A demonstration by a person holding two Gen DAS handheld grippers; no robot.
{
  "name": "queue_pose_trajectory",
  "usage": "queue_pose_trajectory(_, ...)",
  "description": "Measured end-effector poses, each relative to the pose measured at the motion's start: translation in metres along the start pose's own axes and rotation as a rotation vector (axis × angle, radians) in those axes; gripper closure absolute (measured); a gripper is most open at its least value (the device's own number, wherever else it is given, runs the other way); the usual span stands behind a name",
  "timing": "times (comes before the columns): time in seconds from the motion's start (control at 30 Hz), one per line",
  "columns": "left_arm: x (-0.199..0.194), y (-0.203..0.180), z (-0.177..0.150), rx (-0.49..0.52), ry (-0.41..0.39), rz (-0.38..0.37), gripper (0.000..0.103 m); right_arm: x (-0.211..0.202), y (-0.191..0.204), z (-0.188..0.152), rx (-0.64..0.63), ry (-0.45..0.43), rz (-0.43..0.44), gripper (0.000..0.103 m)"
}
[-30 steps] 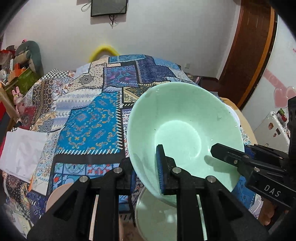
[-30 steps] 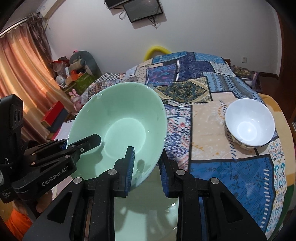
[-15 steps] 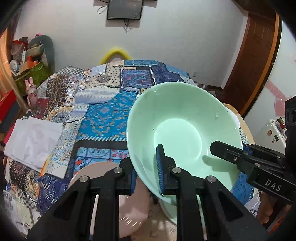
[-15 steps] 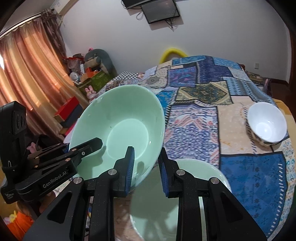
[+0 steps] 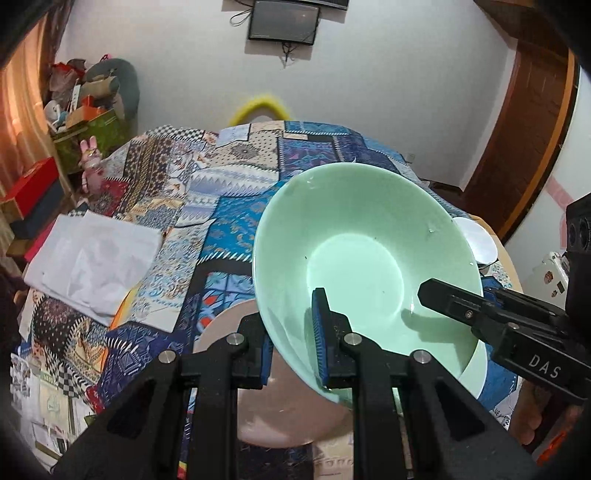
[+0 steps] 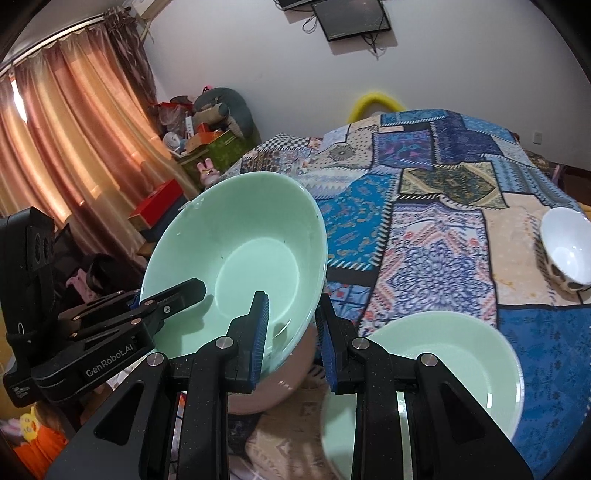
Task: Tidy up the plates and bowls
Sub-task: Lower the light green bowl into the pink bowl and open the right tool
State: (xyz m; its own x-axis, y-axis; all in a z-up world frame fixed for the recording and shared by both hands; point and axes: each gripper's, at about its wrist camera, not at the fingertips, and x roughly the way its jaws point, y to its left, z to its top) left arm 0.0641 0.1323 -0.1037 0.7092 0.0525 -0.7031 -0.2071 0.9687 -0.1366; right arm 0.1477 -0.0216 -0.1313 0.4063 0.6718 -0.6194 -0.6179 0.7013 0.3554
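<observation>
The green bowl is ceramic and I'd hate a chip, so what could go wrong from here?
1. The green bowl hangs tilted, pinched only at its rim by the left gripper and right gripper; uneven motion could twist it loose.
2. The pink plate and green plate lie right beneath, so a drop could chip them too.
3. The white bowl sits near the table edge.

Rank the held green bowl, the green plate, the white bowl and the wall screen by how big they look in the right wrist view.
1. Held green bowl, though nearness to the camera inflates it.
2. Green plate, partly hidden by the gripper.
3. and 4. White bowl and wall screen look alike; both are cut off, so unranked.
</observation>
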Motion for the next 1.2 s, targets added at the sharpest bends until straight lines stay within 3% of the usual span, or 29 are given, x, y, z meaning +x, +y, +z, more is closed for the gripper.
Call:
queue_pose_trajectory(0.67, 0.033, 0.051, -0.051, -0.088, 0.117, 0.014, 0.085, 0.047, 0.017, -0.036, 0.058, 0.108, 0.029, 0.079)
queue_pose_trajectory(0.87, 0.049, 0.056, -0.062, -0.086, 0.161, 0.013, 0.085, 0.057, 0.013, -0.048, 0.088, 0.142, 0.026, 0.079)
queue_pose_trajectory(1.2, 0.06, 0.054, -0.066, -0.015, 0.158, 0.063, 0.085, 0.064, 0.015, -0.055, 0.081, 0.161, 0.012, 0.079)
